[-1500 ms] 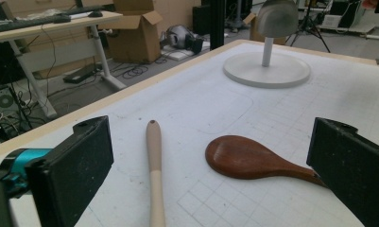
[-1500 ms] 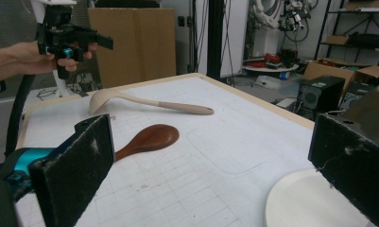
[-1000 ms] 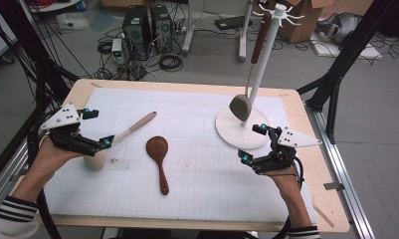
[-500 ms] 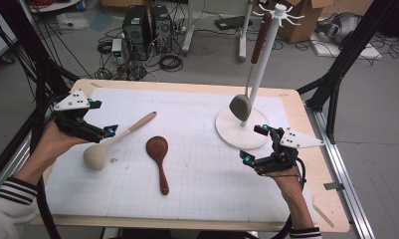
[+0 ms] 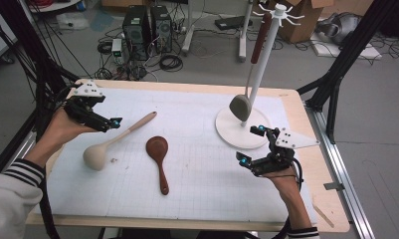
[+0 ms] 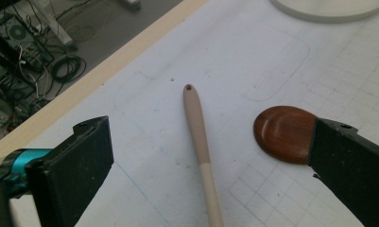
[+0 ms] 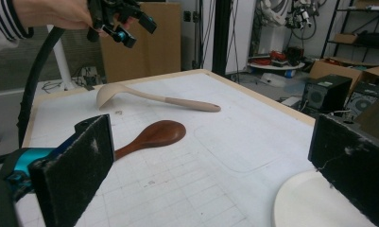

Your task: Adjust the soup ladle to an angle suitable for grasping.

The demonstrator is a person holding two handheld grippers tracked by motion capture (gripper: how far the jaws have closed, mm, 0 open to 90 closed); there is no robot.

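White gridded mat (image 5: 207, 179), cluttered workshop

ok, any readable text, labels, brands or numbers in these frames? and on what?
None readable.
White gridded mat: printed lines and outlines, no words or numbers.
Pale beige wooden ladle, dark brown wooden spoon, white round-based hanging stand: no markings visible.
Black computer towers and cardboard boxes in the background: any labels too small and blurred.
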